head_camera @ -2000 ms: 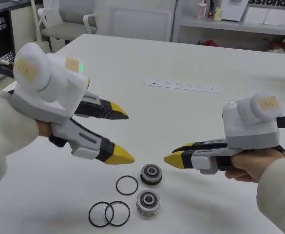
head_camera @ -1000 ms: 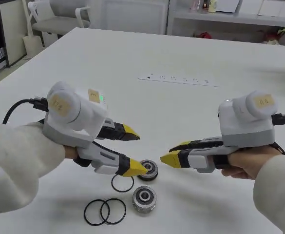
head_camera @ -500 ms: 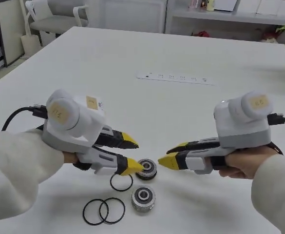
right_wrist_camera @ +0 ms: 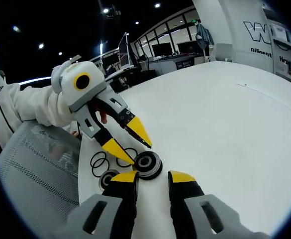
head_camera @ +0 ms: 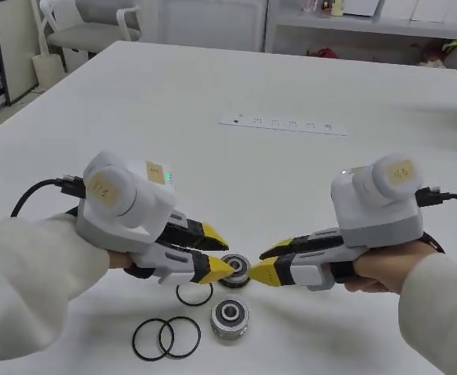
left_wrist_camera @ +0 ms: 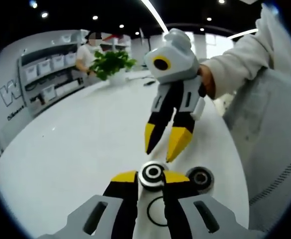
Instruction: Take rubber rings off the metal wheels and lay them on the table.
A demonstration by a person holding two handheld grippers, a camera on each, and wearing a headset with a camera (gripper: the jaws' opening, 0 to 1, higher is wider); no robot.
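Two grippers at one wheel, lower centre of head view.
Left gripper (head_camera: 219,251) fingers part-open, straddling wheel (head_camera: 236,269), not clamped; right gripper (head_camera: 261,264) fingers slightly apart, empty, just beside it. Second wheel (head_camera: 230,319) and loose rings (head_camera: 167,337) below on surface (head_camera: 212,156).

White table (head_camera: 212,156), black rings (head_camera: 166,337), silver wheels (head_camera: 230,319) with black hubs, left gripper (head_camera: 226,255) and right gripper (head_camera: 256,264) grey-white, black jaws yellow-tipped, cream sleeves (head_camera: 25,266).

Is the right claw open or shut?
Open. The right claw has its yellow tips apart, nothing between them; the metal wheel sits just ahead.
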